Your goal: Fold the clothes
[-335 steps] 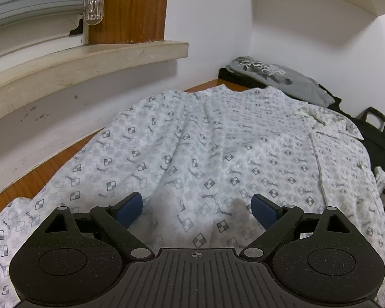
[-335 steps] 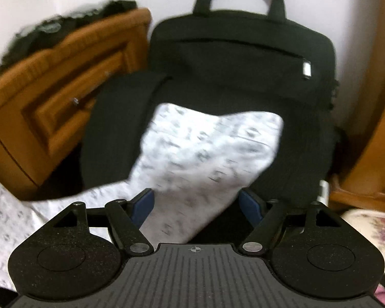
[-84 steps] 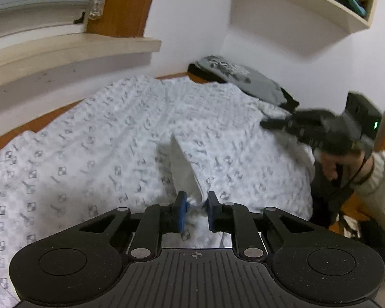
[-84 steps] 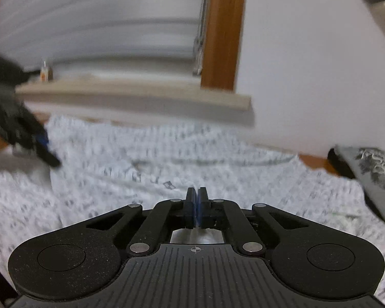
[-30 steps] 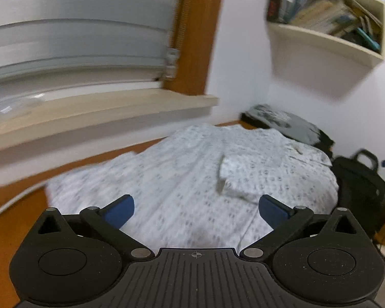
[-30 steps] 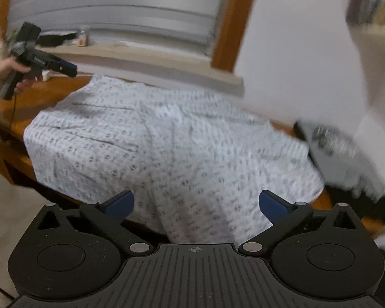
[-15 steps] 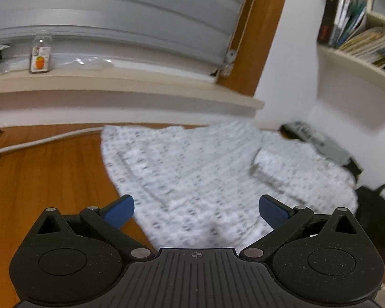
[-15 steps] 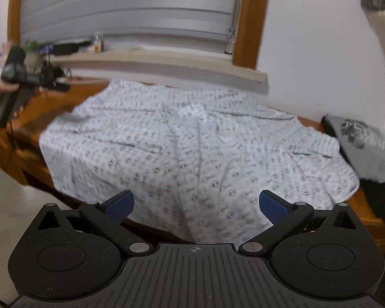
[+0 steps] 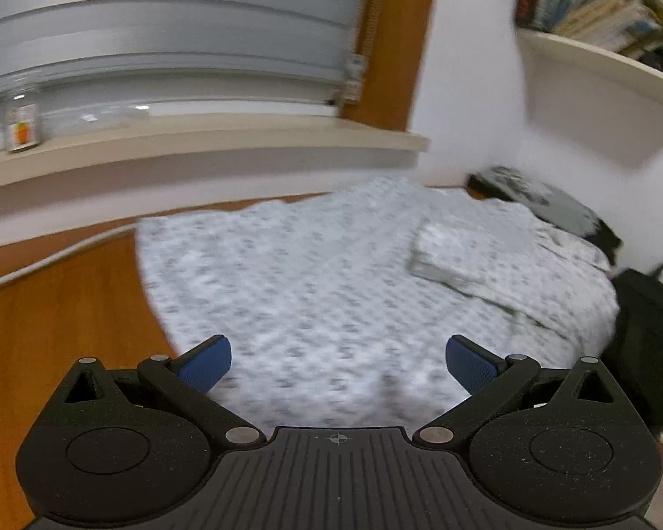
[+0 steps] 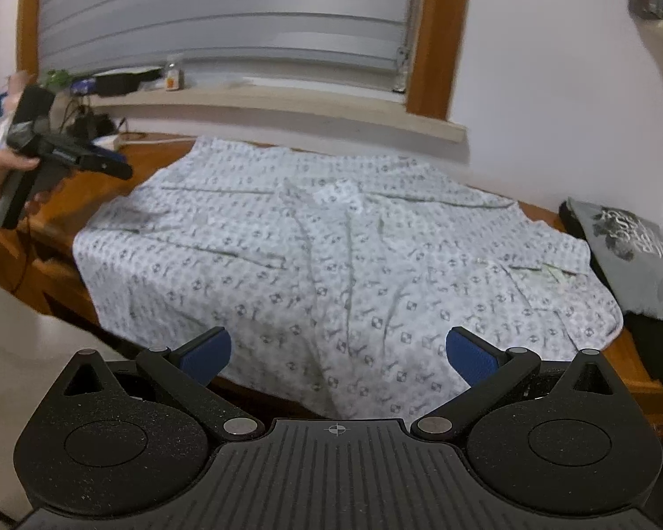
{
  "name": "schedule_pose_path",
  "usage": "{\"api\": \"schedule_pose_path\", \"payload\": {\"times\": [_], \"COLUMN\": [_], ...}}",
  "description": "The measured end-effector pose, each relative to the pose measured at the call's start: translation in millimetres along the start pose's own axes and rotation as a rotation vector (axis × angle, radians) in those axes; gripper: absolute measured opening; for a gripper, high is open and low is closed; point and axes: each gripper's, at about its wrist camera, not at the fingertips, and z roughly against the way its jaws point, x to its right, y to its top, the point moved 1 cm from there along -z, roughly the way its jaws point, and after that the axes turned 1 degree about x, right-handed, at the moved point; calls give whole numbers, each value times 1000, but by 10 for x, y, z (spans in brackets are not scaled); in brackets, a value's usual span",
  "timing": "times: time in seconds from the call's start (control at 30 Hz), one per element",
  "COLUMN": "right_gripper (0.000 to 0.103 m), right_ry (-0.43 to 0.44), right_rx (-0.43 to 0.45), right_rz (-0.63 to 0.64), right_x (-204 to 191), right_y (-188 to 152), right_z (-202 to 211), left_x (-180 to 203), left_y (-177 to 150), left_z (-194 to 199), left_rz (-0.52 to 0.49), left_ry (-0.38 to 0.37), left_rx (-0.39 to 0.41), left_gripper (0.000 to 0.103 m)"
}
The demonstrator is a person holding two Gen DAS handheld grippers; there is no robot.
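Observation:
A white patterned shirt (image 10: 340,265) lies spread on the wooden desk (image 10: 88,190), its lower part hanging over the front edge. In the left wrist view the shirt (image 9: 331,291) shows a sleeve folded inward (image 9: 459,256). My left gripper (image 9: 338,360) is open and empty, above the shirt's left end; it also shows in the right wrist view (image 10: 110,165), held by a hand at the left. My right gripper (image 10: 338,353) is open and empty, pulled back in front of the desk.
A folded grey T-shirt on dark clothes (image 10: 632,256) lies at the desk's right end. A black bag (image 9: 645,331) stands beside the desk. The window sill (image 10: 265,101) holds a small bottle (image 10: 172,77) and cables. A bookshelf (image 9: 605,35) hangs at upper right.
The left view has swung right and closer over the shirt. The right gripper has moved little, a bit further back. Both grippers stay open.

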Motion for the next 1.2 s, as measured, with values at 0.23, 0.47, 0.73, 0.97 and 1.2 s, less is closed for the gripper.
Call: {"api": "schedule_pose_path", "payload": {"times": [0.23, 0.47, 0.73, 0.97, 1.2], "right_gripper": [103, 103, 103, 103, 103], "right_ry": [-3, 10, 11, 28, 22], "right_rx": [-3, -6, 21, 24, 24], "right_rz": [19, 19, 36, 70, 73], "right_x": [-34, -17, -37, -100, -110], "right_y": [8, -7, 13, 21, 18], "right_z": [-47, -56, -15, -32, -25], "left_x": [251, 275, 237, 234, 176], "left_y": [-58, -139, -148, -167, -183], "left_z": [-112, -175, -232, -273, -298], "left_rz": [-58, -67, -54, -53, -50], "left_ry": [-48, -28, -33, -36, -27], "left_rx": [-24, -65, -87, -97, -107], "left_gripper": [103, 103, 103, 103, 103]}}
